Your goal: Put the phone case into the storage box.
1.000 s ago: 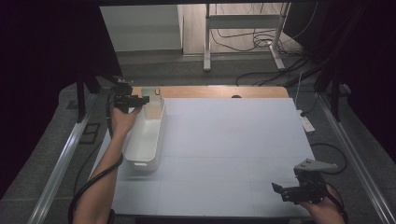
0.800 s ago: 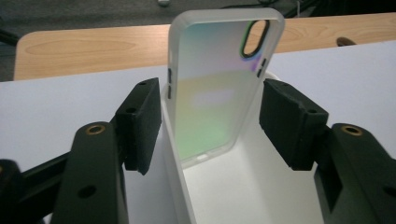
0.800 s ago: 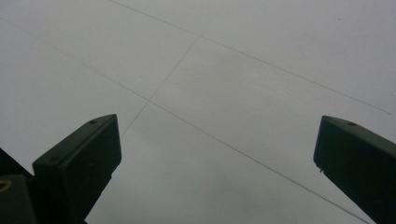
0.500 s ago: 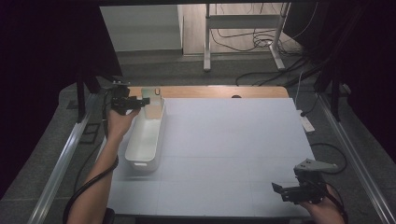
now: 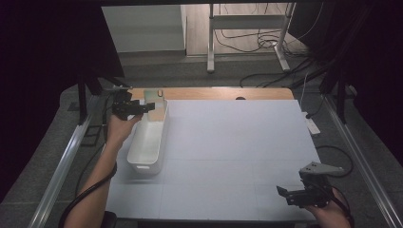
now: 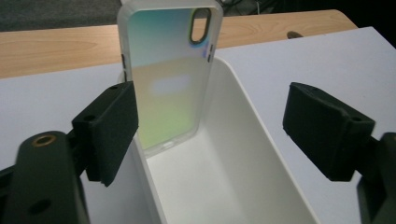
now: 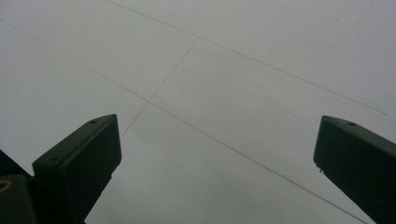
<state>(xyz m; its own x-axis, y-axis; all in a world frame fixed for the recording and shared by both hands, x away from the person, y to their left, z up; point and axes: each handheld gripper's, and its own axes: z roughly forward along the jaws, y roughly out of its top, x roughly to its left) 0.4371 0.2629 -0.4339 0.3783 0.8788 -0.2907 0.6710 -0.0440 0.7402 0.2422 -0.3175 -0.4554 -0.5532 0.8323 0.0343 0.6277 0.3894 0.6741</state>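
At the upper left of the high view, the left claw (image 5: pixel 151 106) is hovering over the far end of a white bin (image 5: pixel 148 140), and its jaws have just been opening. Seen through the left gripper view, the left claw (image 6: pixel 210 126) is standing spread wide, with a clear phone case (image 6: pixel 169 70) leaning upright against the bin's (image 6: pixel 261 158) far end, its lower edge resting inside the bin. That case is sitting between the jaws but closer to the left-hand one in that frame, and whether that jaw is touching it I cannot tell; the other jaw is standing well apart from it. In the high view the case (image 5: pixel 154 96) is showing as a pale upright shape at the bin's far end, near the wooden strip at the tabletop's (image 5: pixel 237 142) back edge. At the lower right of the high view, the right claw (image 5: pixel 283 194) is resting low over the bare white tabletop. Its own view is showing the right claw (image 7: pixel 217 154) spread wide with nothing between the jaws.
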